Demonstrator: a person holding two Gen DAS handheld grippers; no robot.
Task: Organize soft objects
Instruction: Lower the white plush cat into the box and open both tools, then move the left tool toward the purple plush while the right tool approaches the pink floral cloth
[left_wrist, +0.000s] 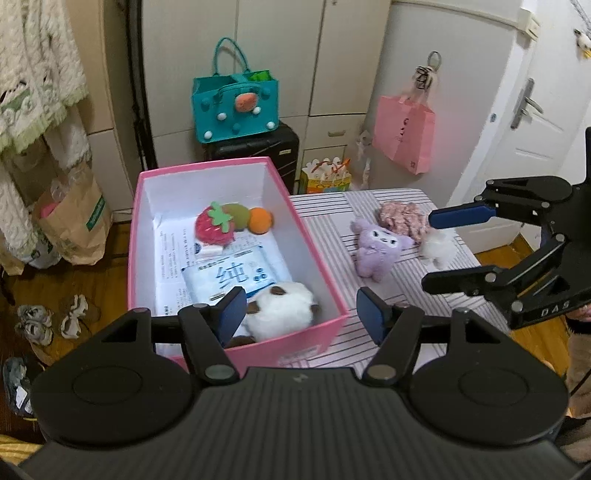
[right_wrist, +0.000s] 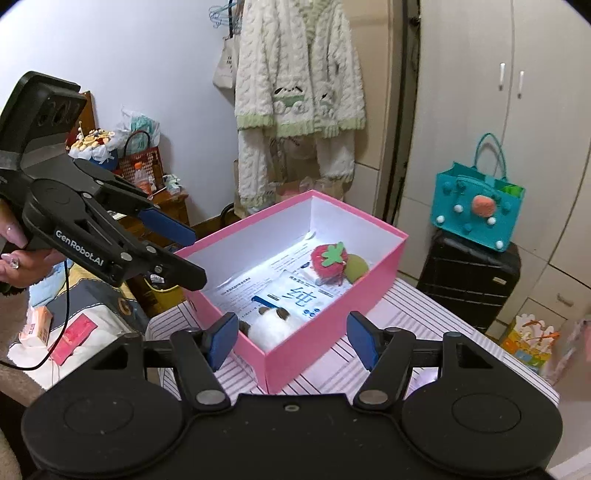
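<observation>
A striped counter (left_wrist: 402, 295) stands in a bedroom with wardrobes, a teal bag (left_wrist: 234, 110) on a black suitcase (left_wrist: 258, 151), and a hanging robe (right_wrist: 299, 96). On it a pink box (left_wrist: 147, 206) lies with its long axis running away from the left camera, holding a white plush (left_wrist: 280, 308), strawberry (left_wrist: 215, 225) and wipes pack (left_wrist: 236, 277). Beside the box lie a purple plush (left_wrist: 376, 247), head toward the far edge, and a pink scrunchie (left_wrist: 402, 218), partly hidden. Left tool (left_wrist: 301, 314) and right tool (right_wrist: 291, 341) both gape wide, holding nothing.
</observation>
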